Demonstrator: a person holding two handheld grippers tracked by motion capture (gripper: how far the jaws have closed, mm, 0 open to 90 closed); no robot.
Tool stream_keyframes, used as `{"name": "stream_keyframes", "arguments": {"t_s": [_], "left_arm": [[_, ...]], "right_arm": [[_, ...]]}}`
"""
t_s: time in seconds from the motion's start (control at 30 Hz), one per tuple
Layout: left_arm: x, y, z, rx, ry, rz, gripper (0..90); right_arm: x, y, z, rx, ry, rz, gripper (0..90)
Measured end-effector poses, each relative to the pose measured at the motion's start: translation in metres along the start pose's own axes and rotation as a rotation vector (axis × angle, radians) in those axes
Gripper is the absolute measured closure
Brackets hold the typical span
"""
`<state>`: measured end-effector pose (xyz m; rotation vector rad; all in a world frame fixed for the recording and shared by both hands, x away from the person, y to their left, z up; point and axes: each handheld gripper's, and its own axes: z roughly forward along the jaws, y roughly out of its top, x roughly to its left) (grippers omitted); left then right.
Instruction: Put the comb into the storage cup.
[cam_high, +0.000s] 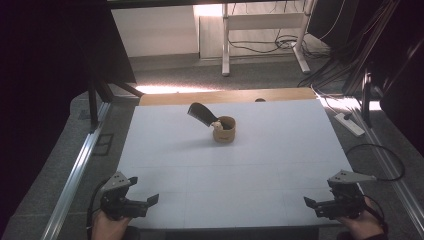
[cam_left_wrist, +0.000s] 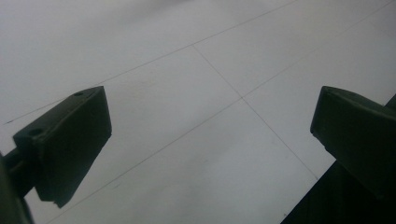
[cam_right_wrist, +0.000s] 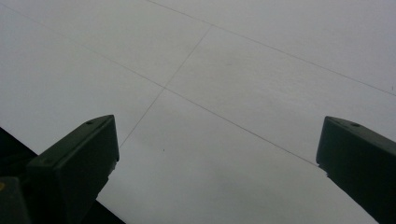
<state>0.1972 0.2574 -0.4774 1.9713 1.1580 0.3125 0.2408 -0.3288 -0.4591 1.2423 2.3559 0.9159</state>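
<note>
Dark spatula (cam_high: 202, 113) in tan cup (cam_high: 224, 129), leaning up-left, well beyond both jaws, left gripper (cam_high: 145, 195) and right gripper (cam_high: 316, 197) wide open, empty.

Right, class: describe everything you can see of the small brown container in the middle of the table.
The container is a small, round, tan-brown pot, possibly wood or cork, standing upright on the white table a little beyond its centre. A dark, flat, blade-like piece leans out of it toward the upper left, with something pale at the rim. Both grippers are far from it, at the near edge.
</note>
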Motion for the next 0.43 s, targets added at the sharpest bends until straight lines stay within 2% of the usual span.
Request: {"name": "stream_keyframes", "arguments": {"t_s": [0.2,0.43], "left_arm": [[-0.0031,-0.0013,-0.0007,0.025,0.030,0.009,0.0],[-0.0038,-0.0010,-0.0001,0.038,0.035,0.011,0.0]], "right_arm": [[0.0004,0.0003,0.0002,0.001,-0.002,-0.001,0.0],[0.0006,0.0005,0.0007,0.002,-0.004,-0.005,0.0]]}}
